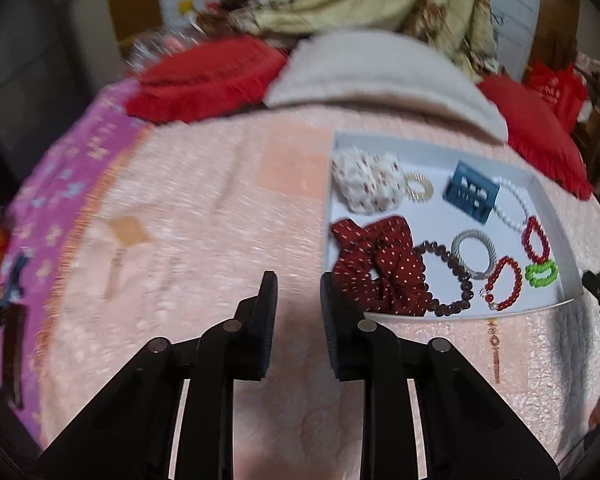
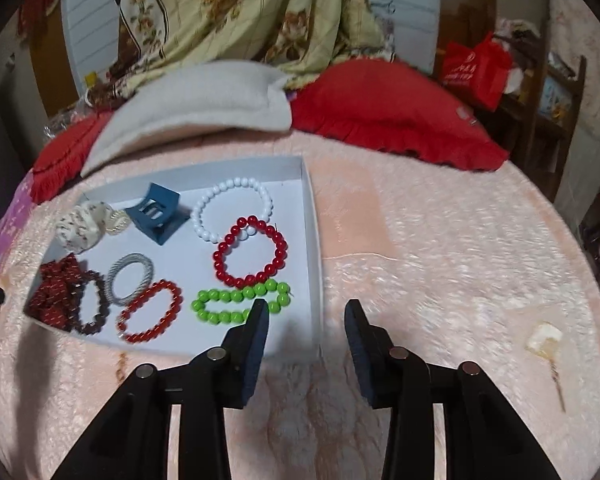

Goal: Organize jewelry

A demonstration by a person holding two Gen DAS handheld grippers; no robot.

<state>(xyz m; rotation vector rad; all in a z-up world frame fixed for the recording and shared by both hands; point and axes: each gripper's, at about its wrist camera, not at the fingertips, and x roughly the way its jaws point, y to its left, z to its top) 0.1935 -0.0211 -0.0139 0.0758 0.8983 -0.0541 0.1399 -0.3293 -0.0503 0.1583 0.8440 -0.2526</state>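
A shallow white box (image 1: 440,148) (image 2: 314,248) lies on a pink bedspread. It holds a blue claw clip (image 1: 471,194) (image 2: 158,212), white (image 2: 232,210), red (image 2: 250,252), green (image 2: 240,300), orange-red (image 2: 150,316) and brown (image 1: 446,280) bead bracelets, a silver hair tie (image 2: 130,278), a dark red dotted scrunchie (image 1: 376,264) and a white floral scrunchie (image 1: 366,184). My left gripper (image 1: 299,292) is open and empty, just left of the box. My right gripper (image 2: 306,320) is open and empty over the box's right front corner.
A cream hair pin (image 2: 546,346) lies on the bedspread at right. A flat hair clip (image 1: 120,248) lies on it at left, and a dark clip (image 1: 12,320) on the purple cloth. Red cushions (image 2: 388,108) and a grey pillow (image 1: 380,76) lie behind the box.
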